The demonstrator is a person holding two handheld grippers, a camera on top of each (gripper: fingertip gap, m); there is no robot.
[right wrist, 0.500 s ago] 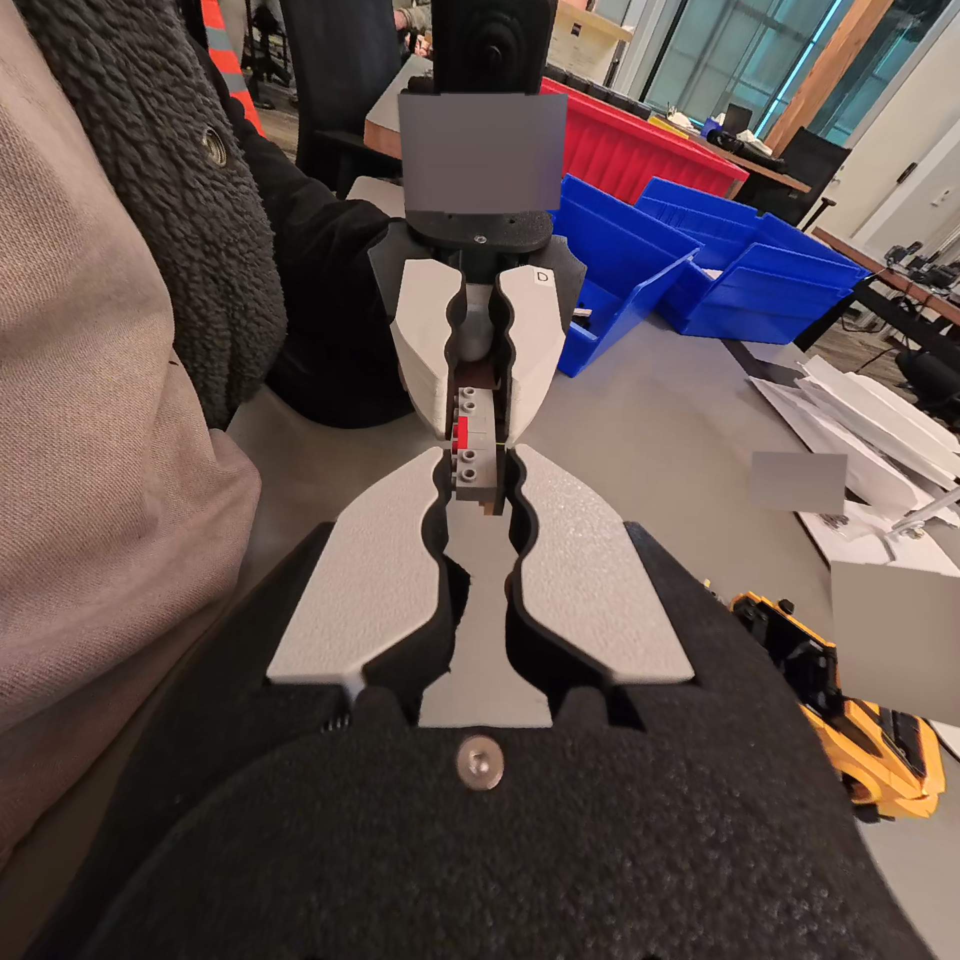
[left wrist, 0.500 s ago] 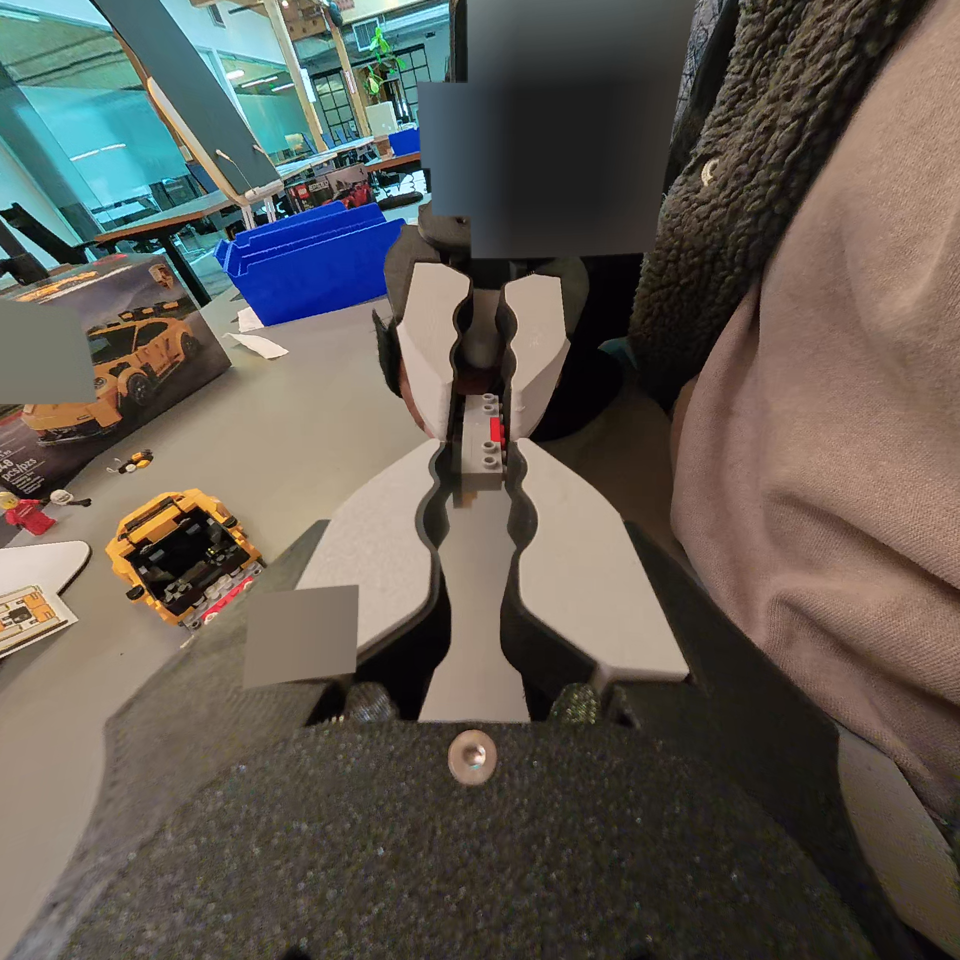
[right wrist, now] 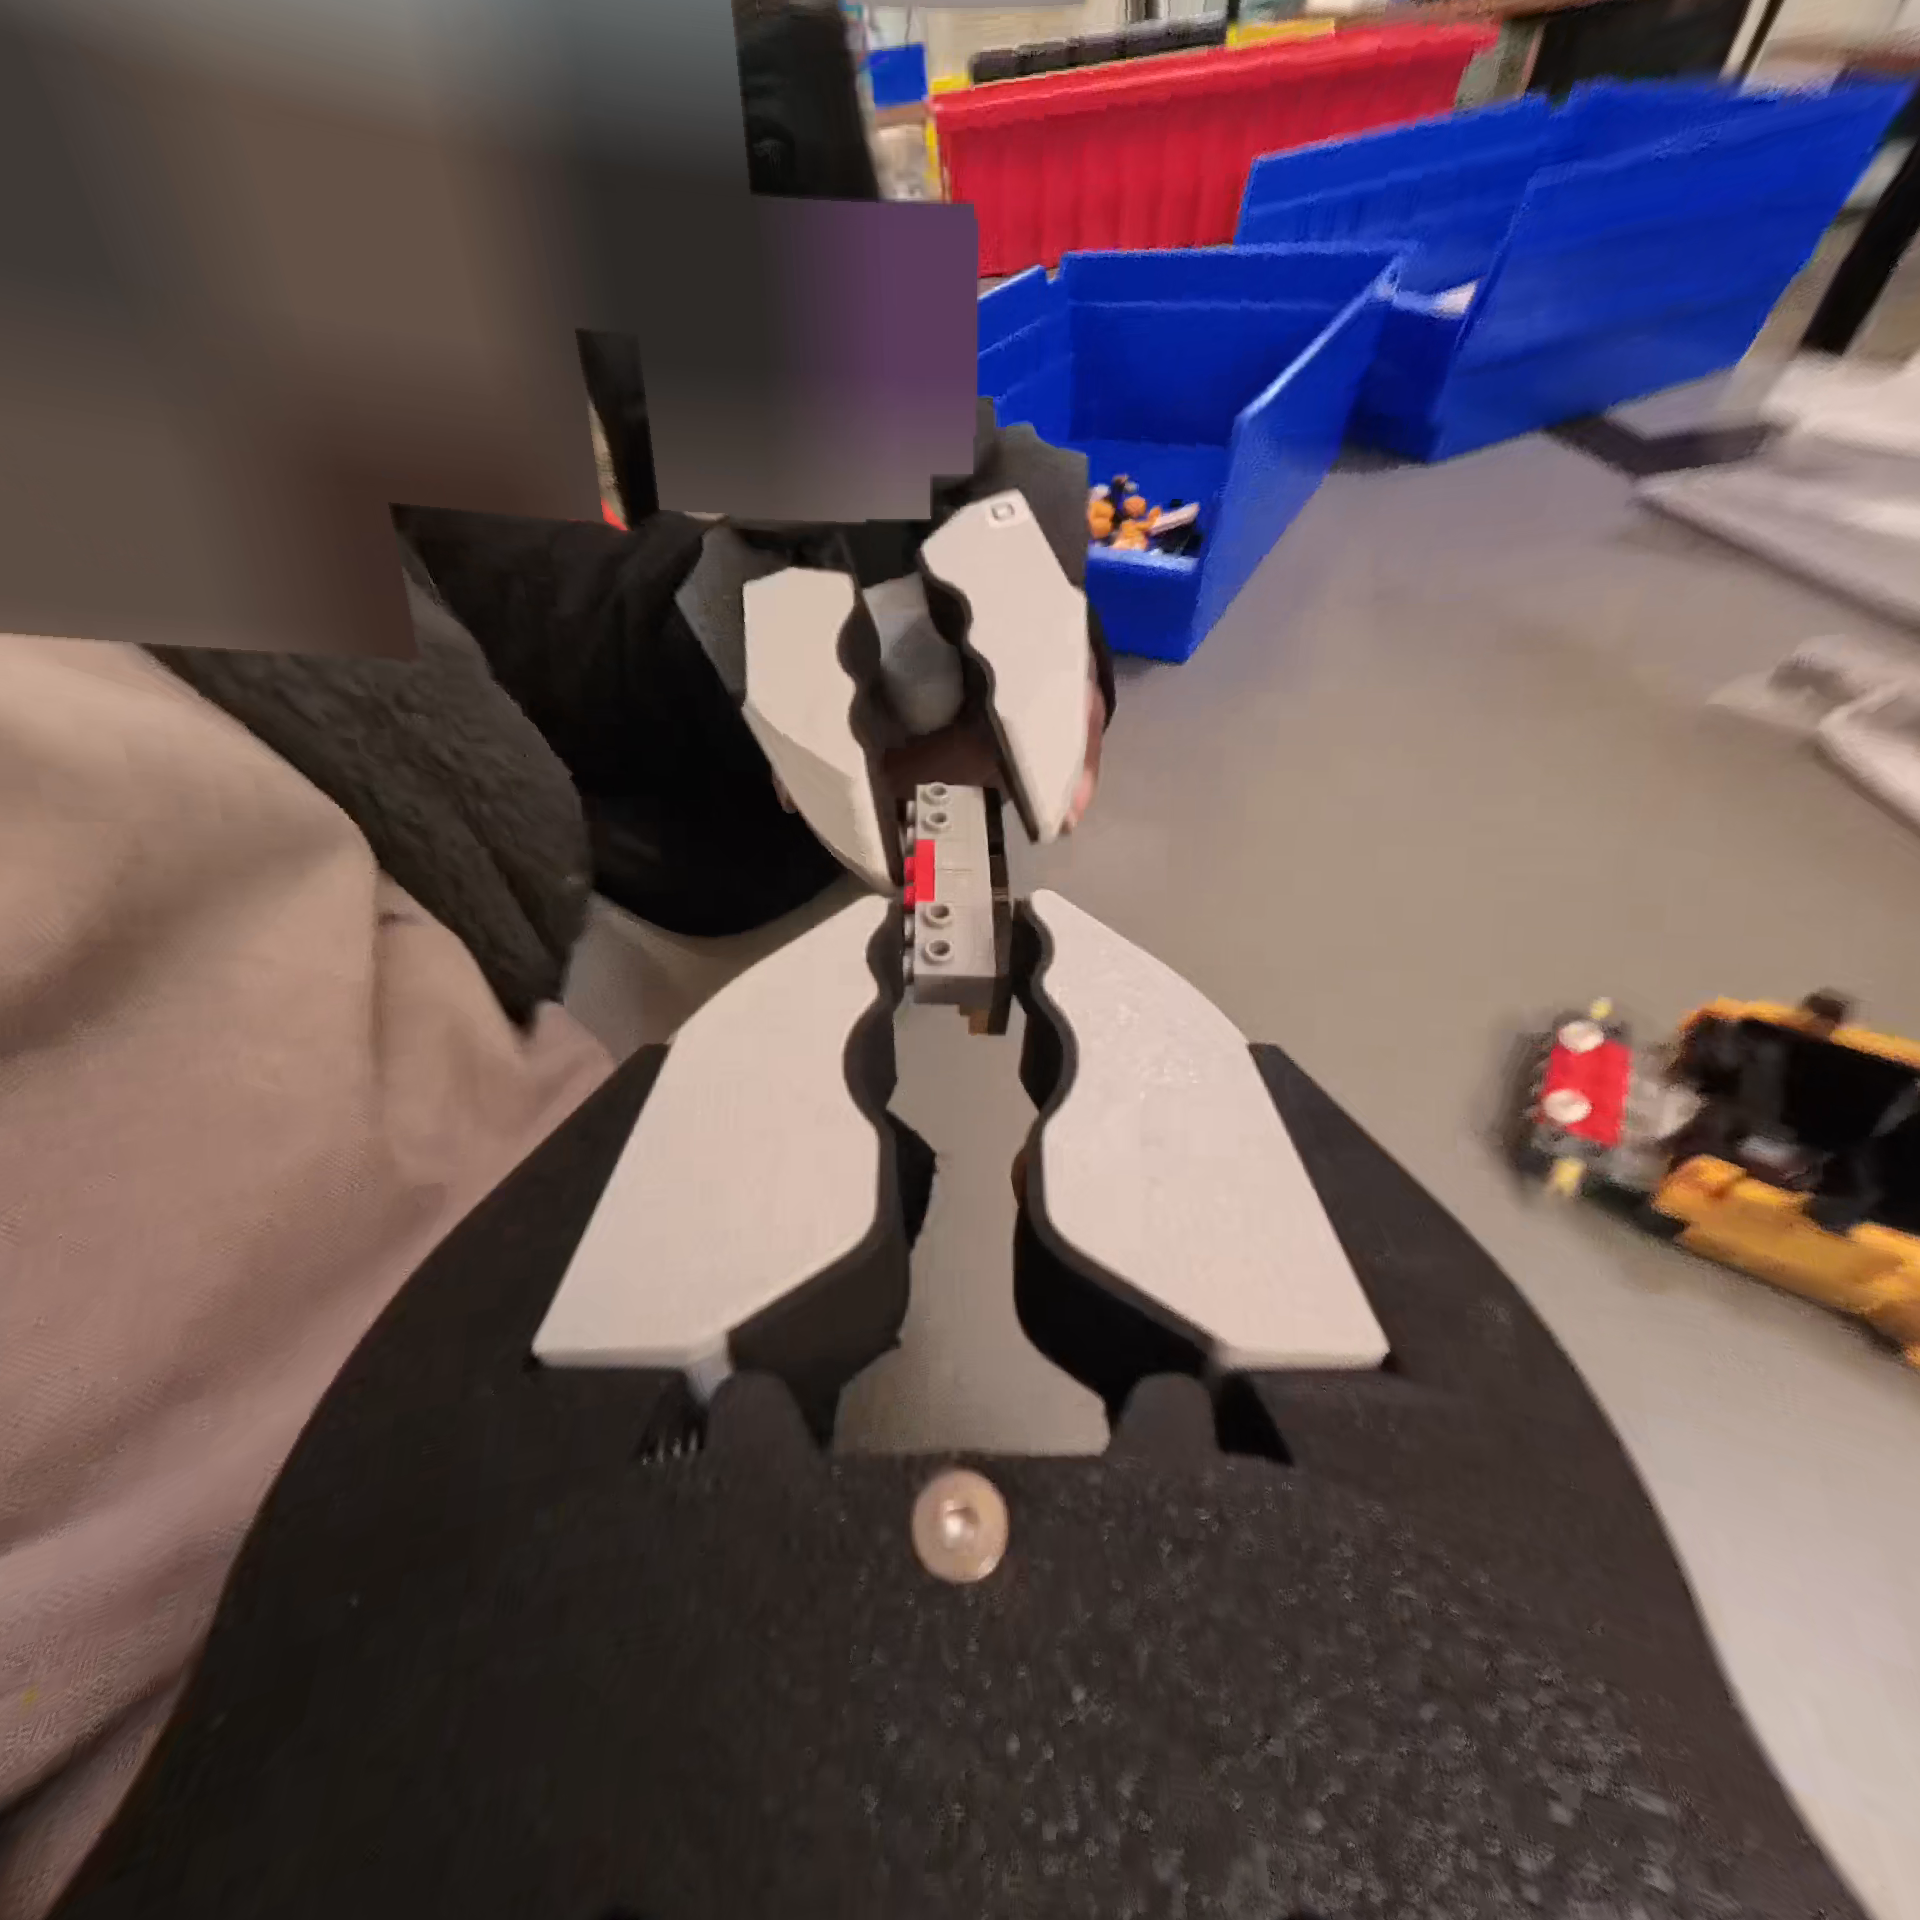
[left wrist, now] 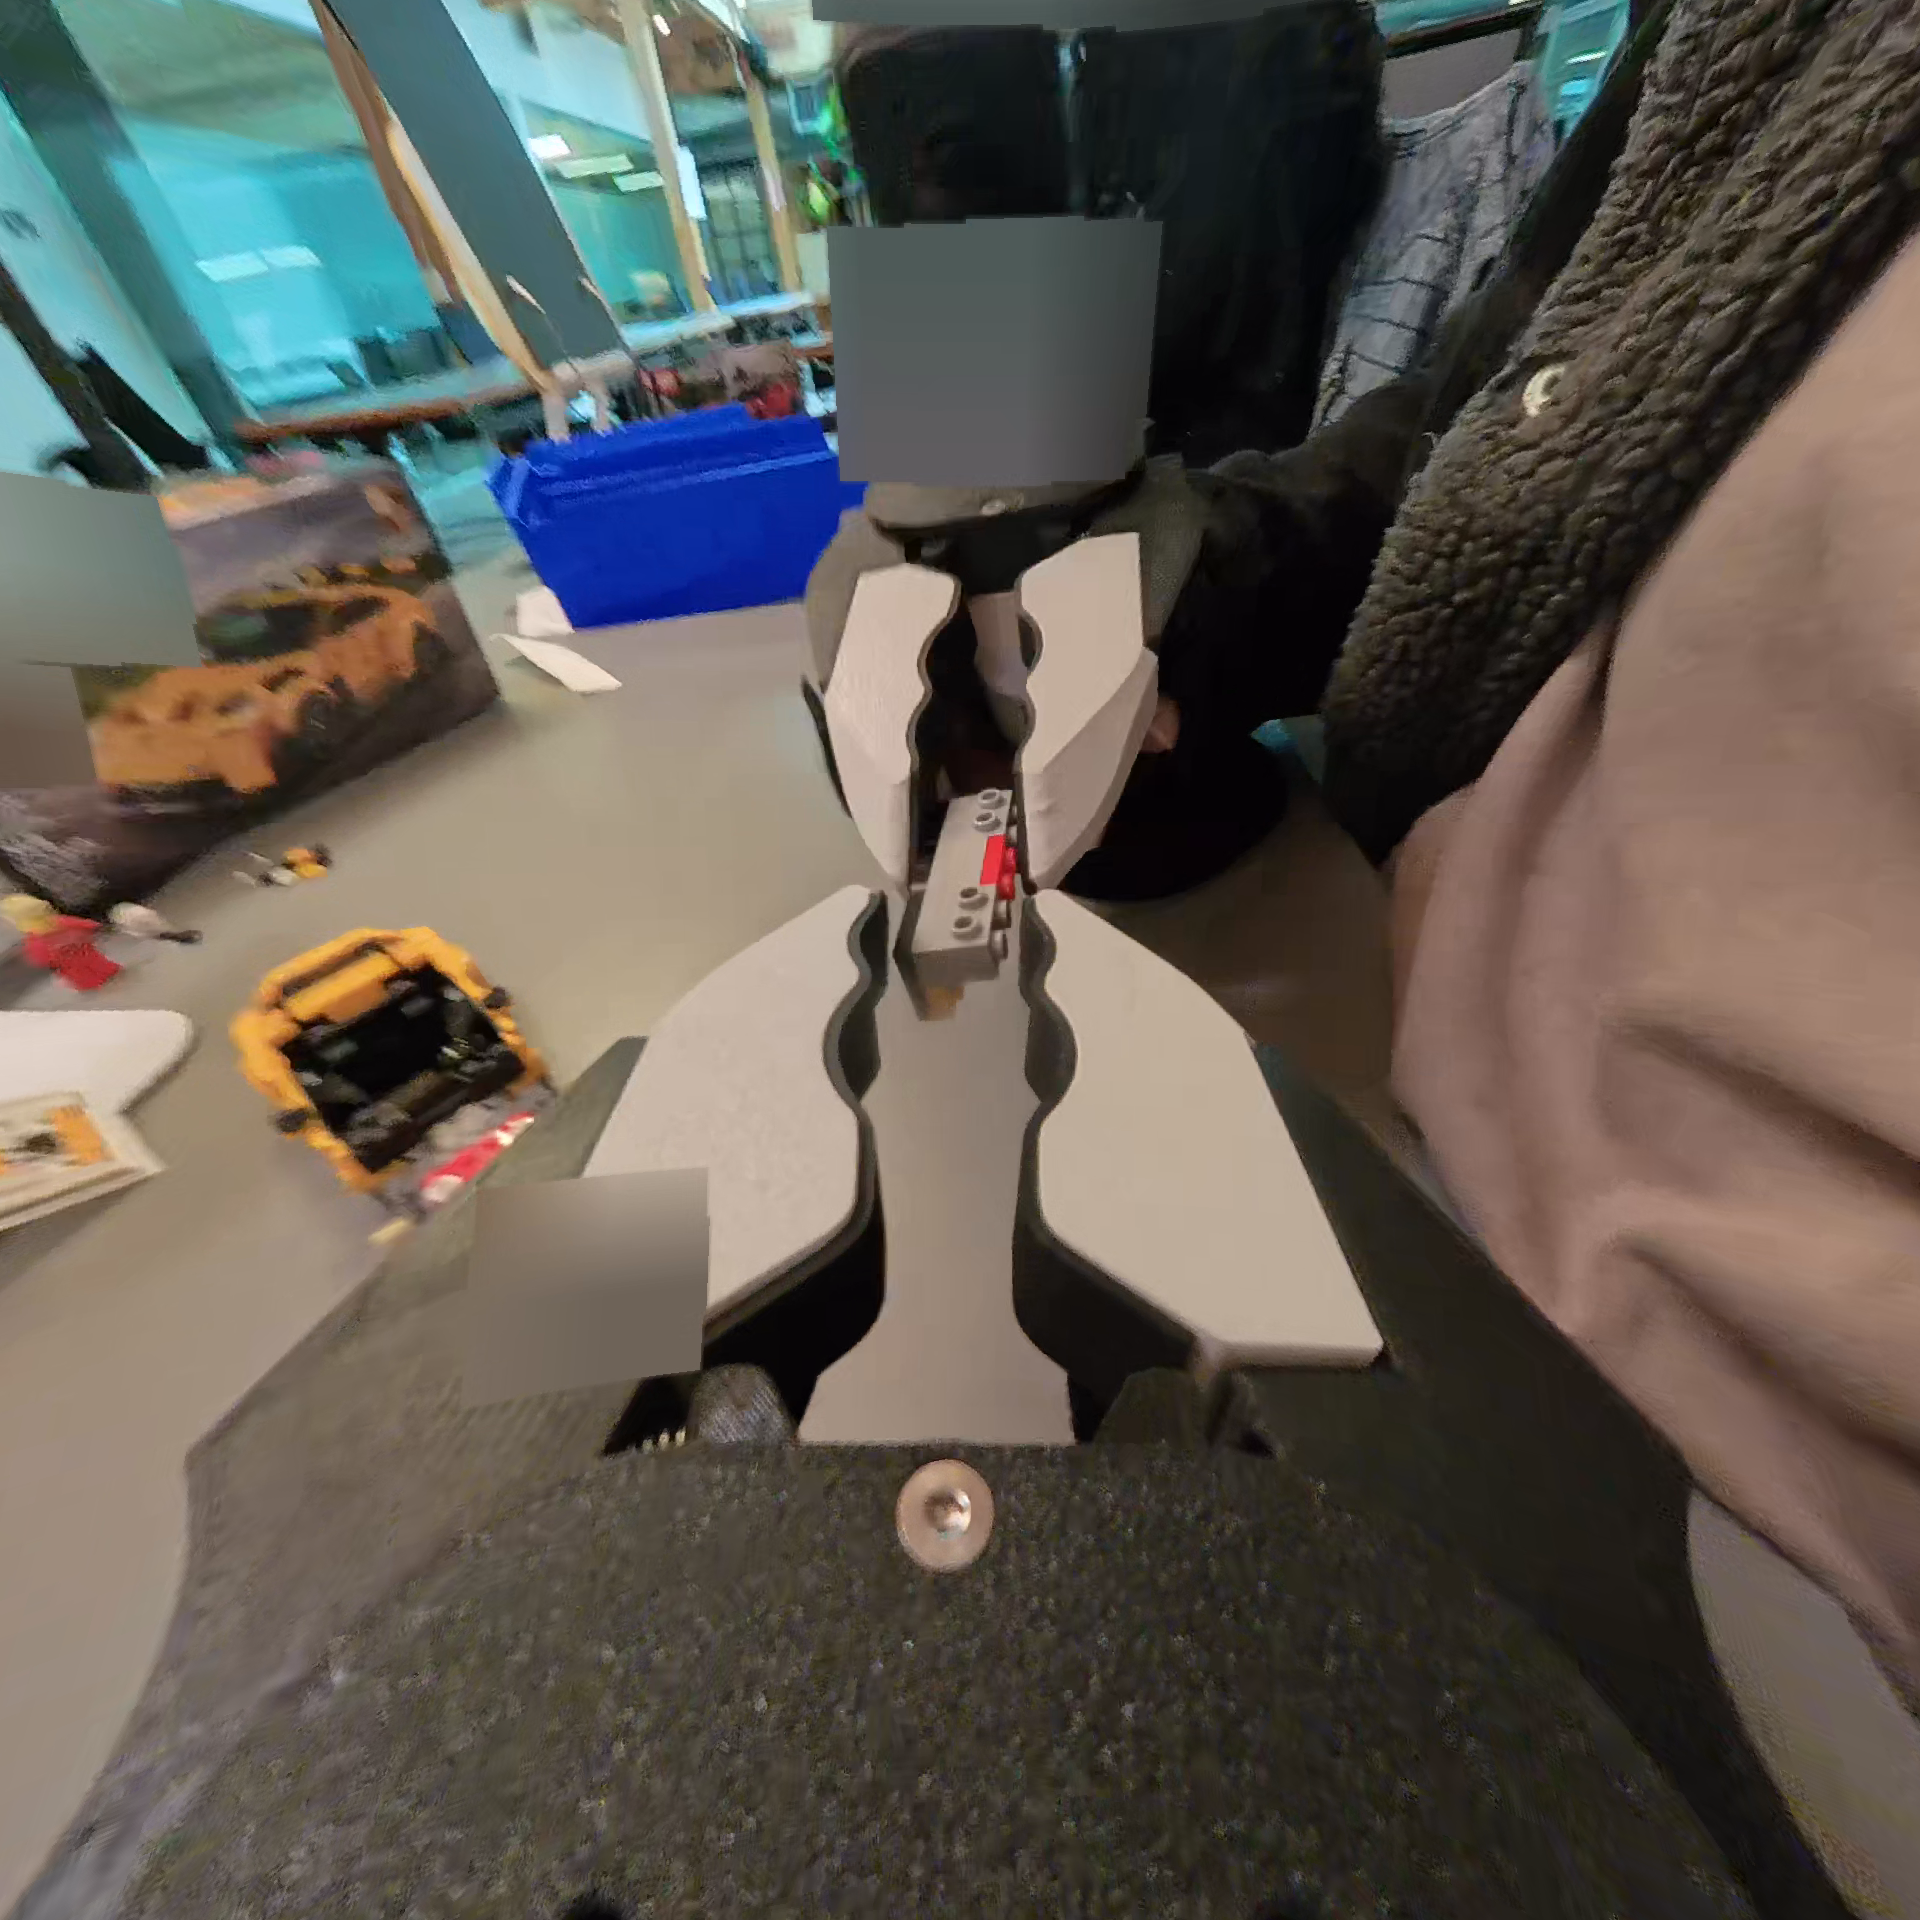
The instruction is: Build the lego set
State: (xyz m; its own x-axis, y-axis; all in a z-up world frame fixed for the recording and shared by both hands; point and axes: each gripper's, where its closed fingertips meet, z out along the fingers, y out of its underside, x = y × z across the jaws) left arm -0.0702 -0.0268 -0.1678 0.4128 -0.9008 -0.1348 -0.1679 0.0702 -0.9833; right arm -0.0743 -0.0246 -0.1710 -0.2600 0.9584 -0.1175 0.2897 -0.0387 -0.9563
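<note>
we clamp both the left gripper (left wrist: 951, 914) and right gripper (right wrist: 951, 914) tip to tip on the narrow grey studded lego strip with a red piece (left wrist: 964, 894), its long axis running gripper to gripper, above the grey table (left wrist: 644, 810).

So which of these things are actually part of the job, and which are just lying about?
Part of the job:
- grey brick piece, gripped by left gripper and right gripper
- yellow car
- blue bin holding loose parts
- minifigure

Lying about:
- set's box
- booklet
- red bin
</note>
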